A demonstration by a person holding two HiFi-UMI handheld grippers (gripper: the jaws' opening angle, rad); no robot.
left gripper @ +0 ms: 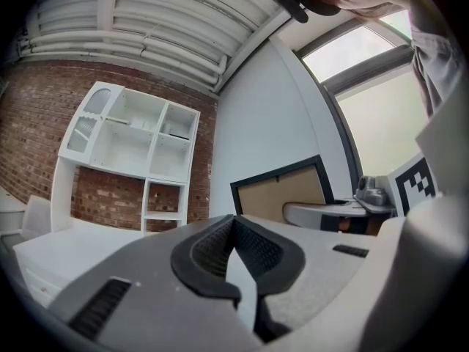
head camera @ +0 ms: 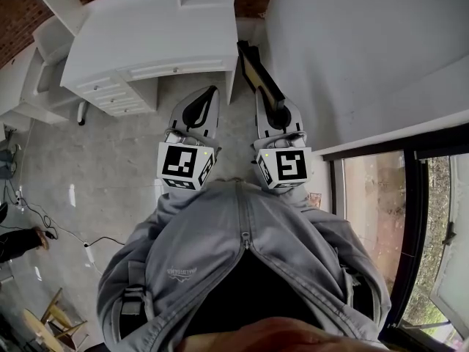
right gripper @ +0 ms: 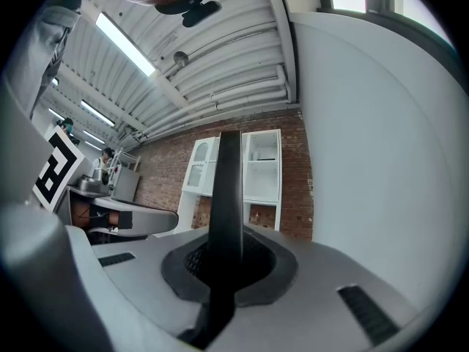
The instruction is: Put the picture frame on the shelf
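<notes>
I count two grippers: one left gripper (head camera: 211,94) and one right gripper (head camera: 267,97). There is one black-edged picture frame (head camera: 251,66). I also count one white desk (head camera: 139,35) and one white shelf unit (left gripper: 139,141).

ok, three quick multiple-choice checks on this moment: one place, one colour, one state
1. Where is the frame?
A. on the shelf
B. in the right tool
C. flat on the floor

2. What colour is the shelf?
A. white
B. black
C. tan

3. What state is the left tool in?
A. shut on the frame
B. wide open
C. shut, nothing in it

Answers:
1 B: the right tool has its jaws clamped on the frame's dark edge, seen end-on in the right gripper view.
2 A: the shelf stands white against the brick wall.
3 C: the left tool's pads meet at the tip with nothing between them.
</notes>
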